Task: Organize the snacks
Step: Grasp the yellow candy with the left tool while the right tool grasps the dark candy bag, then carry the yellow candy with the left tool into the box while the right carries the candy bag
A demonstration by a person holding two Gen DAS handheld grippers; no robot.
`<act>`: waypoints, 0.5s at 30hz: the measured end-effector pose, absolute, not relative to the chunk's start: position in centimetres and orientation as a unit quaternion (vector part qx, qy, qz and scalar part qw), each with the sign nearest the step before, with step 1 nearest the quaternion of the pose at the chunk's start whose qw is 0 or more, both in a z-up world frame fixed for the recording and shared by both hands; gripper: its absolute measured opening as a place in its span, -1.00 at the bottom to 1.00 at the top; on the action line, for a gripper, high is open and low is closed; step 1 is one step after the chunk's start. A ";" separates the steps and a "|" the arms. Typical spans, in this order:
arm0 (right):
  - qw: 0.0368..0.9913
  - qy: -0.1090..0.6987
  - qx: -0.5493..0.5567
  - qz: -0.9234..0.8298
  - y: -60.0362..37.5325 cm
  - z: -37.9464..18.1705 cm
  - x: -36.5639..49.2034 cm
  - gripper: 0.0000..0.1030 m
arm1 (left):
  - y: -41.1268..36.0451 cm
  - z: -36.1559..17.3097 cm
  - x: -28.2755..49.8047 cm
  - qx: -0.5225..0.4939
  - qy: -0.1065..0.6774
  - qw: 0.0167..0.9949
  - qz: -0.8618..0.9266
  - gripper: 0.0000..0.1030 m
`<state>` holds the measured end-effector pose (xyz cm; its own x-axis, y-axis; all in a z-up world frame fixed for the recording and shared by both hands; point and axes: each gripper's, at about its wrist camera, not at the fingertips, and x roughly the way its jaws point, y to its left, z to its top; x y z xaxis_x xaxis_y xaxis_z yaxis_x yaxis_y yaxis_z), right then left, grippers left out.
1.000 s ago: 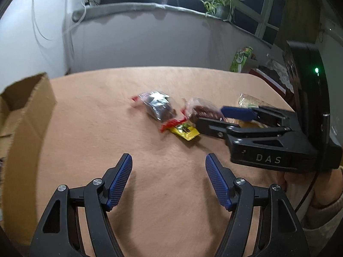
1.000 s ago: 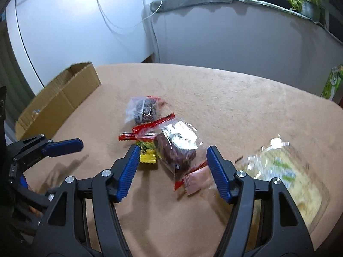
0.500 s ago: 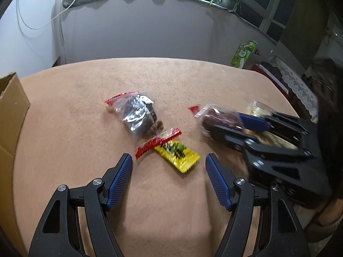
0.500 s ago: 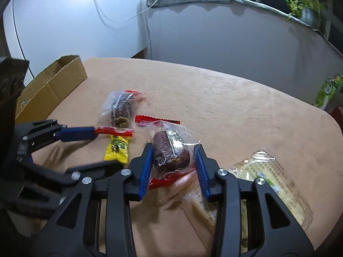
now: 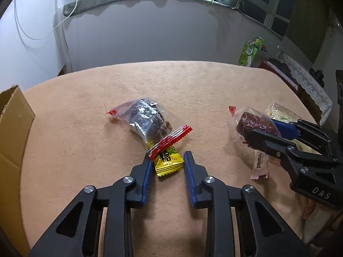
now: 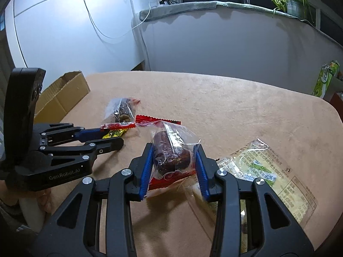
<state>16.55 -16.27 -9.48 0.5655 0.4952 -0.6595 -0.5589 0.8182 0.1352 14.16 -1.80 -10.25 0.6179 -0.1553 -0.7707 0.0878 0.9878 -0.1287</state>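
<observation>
The left hand-held gripper (image 5: 166,162) has just been closing, and its blue ribbed pads now pinch a small yellow foil candy wrapper with green print (image 5: 169,163), whose red serrated end (image 5: 170,141) leans on a clear packet of dark brown snack with a red seal (image 5: 145,121) lying on the desk. The right hand-held gripper (image 6: 174,167) is clenched on a clear plastic packet holding a dark red date-like sweet (image 6: 171,156), and the packet seems lifted just clear of the peach-coloured fabric-covered desk (image 6: 246,111). The sorting looks barely begun: two snacks are gripped, while the dark brown packet, a flat clear packet of pale yellow biscuit (image 6: 272,171) and a thin pink stick sachet (image 5: 260,165) lie loose, and nothing can be seen inside the open brown cardboard box (image 6: 62,94) at the desk's far left edge. The left wrist view alone shows the pink sachet beside the right jaws; the right wrist view alone shows the biscuit packet's full printed face and more of the box.
</observation>
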 end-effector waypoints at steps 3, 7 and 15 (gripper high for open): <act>0.886 0.353 -0.042 0.299 -16.4 -9.3 16.4 -0.24 | -1.4 -10.1 13.6 -0.046 0.428 0.900 -0.072 -0.52; 0.891 0.338 -0.042 0.300 -16.3 -8.7 15.7 -0.24 | -1.3 -9.6 12.4 -0.054 0.419 0.903 -0.083 -0.52; 0.903 0.315 -0.032 0.291 -16.8 -7.2 13.6 -0.24 | -1.0 -7.4 10.0 -0.062 0.389 0.914 -0.094 -0.52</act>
<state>13.64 -16.77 -7.19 0.6315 0.5059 -0.5876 -0.5460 0.8282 0.1263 9.98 -1.02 -7.43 0.6803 -0.2205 -0.6990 0.1237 0.9745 -0.1870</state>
